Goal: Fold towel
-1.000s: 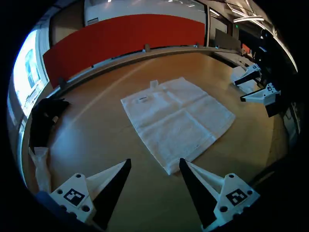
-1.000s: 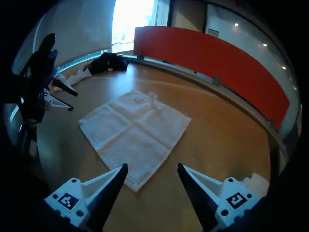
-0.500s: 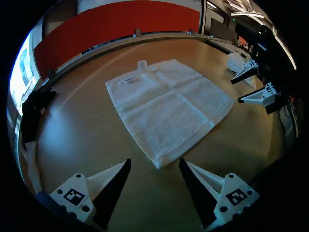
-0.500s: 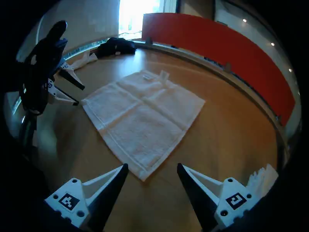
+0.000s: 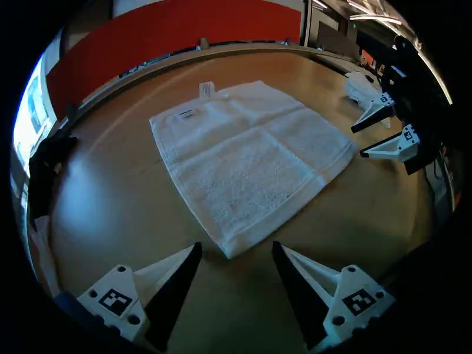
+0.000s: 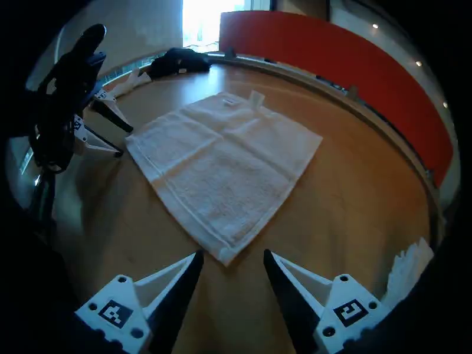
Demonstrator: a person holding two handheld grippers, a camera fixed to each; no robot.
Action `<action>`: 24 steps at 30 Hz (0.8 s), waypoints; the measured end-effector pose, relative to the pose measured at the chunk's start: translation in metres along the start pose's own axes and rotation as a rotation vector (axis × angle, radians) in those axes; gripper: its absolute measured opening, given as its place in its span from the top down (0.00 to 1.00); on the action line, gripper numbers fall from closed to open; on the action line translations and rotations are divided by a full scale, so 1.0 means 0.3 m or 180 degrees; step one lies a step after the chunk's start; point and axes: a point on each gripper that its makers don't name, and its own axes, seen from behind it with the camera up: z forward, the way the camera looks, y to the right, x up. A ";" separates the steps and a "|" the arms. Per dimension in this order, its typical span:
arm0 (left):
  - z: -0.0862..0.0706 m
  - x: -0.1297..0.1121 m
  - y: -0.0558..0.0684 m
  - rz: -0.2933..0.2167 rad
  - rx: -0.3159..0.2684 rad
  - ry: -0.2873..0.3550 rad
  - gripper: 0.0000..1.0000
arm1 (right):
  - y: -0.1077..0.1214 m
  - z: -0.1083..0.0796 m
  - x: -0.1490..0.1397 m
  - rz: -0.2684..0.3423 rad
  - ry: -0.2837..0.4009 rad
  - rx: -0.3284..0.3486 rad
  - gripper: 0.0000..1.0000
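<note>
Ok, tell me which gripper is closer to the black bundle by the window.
Left. The left gripper is at the towel corner nearer the black bundle; the right gripper is at the next corner along, farther from it.

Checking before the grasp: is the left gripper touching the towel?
Apart. In the left gripper view the left gripper is open, and bare table shows between each fingertip and the near corner of the towel.

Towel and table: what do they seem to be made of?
Towel: white terry cloth, it seems; nubbly pile, flat woven bands along the edges. Table: wood or wood-look laminate, cannot tell which; smooth, semi-gloss, with soft reflections.
</note>
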 end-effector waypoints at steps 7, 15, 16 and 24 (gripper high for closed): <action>0.002 0.002 -0.003 -0.0013 0.0032 0.0019 0.24 | -0.015 0.013 -0.012 -0.0005 -0.0009 0.0052 0.39; 0.001 0.000 -0.002 -0.0058 0.0060 0.0026 0.31 | -0.033 0.015 -0.012 0.0056 0.0014 0.0121 0.50; 0.001 -0.001 -0.002 -0.0061 0.0061 0.0021 0.33 | -0.033 0.015 -0.012 0.0061 0.0015 0.0122 0.50; -0.002 -0.006 -0.007 -0.0067 0.0062 -0.0004 0.45 | -0.034 0.015 -0.012 0.0077 0.0013 0.0131 0.59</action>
